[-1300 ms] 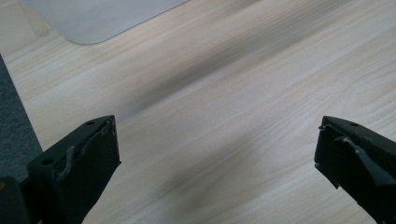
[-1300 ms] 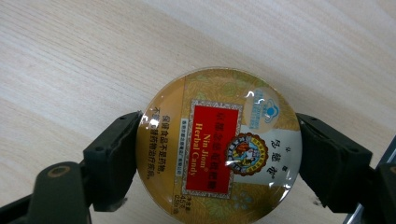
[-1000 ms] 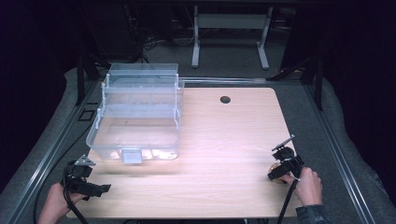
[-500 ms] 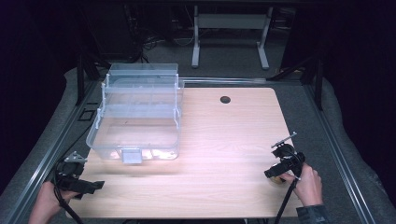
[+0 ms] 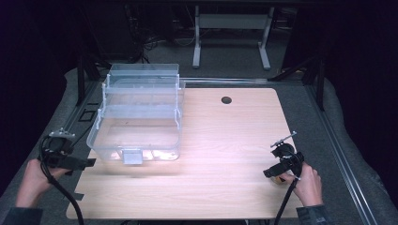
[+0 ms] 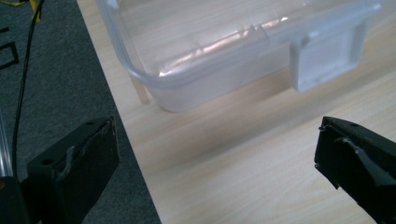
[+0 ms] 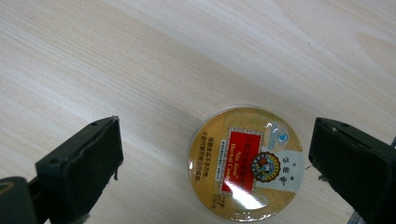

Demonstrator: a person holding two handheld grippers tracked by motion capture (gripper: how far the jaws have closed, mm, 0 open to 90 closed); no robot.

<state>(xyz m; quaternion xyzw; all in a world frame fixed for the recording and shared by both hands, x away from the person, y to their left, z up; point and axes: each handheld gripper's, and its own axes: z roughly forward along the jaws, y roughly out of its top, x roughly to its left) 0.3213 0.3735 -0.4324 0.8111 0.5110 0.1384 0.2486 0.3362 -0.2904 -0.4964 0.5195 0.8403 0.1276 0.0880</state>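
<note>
Round gold tin with red label [image 7: 246, 163] lies flat on the wooden counter [image 5: 225, 140], between the open right hand-held gripper [image 7: 212, 163] jaws, untouched. Left hand-held gripper [image 6: 215, 172], open, faces the clear plastic tiered box [image 5: 138, 110].

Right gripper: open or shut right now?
Open. In the right gripper view the right gripper has its two black jaws spread wide above the table, with the round gold tin lying flat between them, untouched.

The desk [image 5: 225, 140] is showing pale wood grain. The bin [image 5: 141, 112] is looking clear, with a whitish latch [image 6: 327, 56]. The tin [image 7: 246, 162] is wearing gold with a red label. Both tongs, left [image 6: 215, 163] and right [image 7: 215, 172], are showing black.
</note>
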